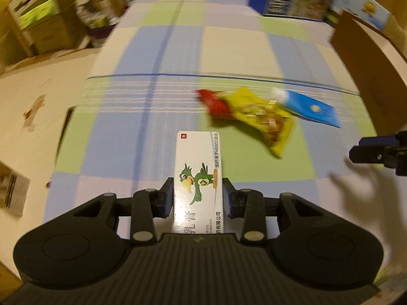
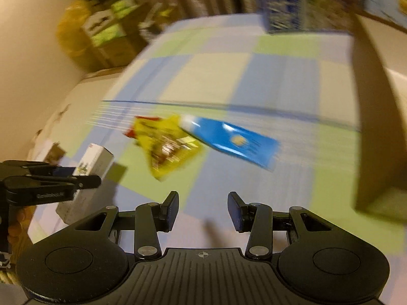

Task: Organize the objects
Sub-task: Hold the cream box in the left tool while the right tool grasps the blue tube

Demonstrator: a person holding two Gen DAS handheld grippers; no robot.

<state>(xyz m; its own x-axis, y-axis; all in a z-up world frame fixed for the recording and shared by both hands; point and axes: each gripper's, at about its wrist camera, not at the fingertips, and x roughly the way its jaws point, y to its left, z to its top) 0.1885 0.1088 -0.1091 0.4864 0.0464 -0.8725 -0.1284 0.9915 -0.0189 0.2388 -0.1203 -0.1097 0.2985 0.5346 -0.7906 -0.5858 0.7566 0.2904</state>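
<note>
— Between your left gripper's [image 1: 198, 195] fingers, what are you carrying?

— You are pinching the white box [image 1: 197, 178] by its two long sides, and its long axis is running straight ahead along the fingers, far end pointing at the checked cloth [image 1: 157, 50]. It appears to be hanging clear of the cloth, judging by the shadow under it in the right wrist view.

— And your right gripper [image 2: 203, 211]?

— Its fingers are standing spread with nothing between them. You are holding it near the cloth's near edge, on the right.

— Where are the loose things lying?

— Ahead and slightly left of those spread fingers, the yellow packet [image 2: 169, 145] is lying, with a red packet [image 1: 212, 101] poking out at its far left. The blue tube [image 2: 234, 142] is touching the yellow packet's far right corner, its long axis slanting from far left to near right, cap end far.

— Which hand is nearer to them?

— Your right one, I'd judge; the left is already occupied. The brown carton [image 2: 376, 127] is standing on the right, probably where things are going, so the tube's crosswise slant is what your right hand would be turning to meet.
</note>
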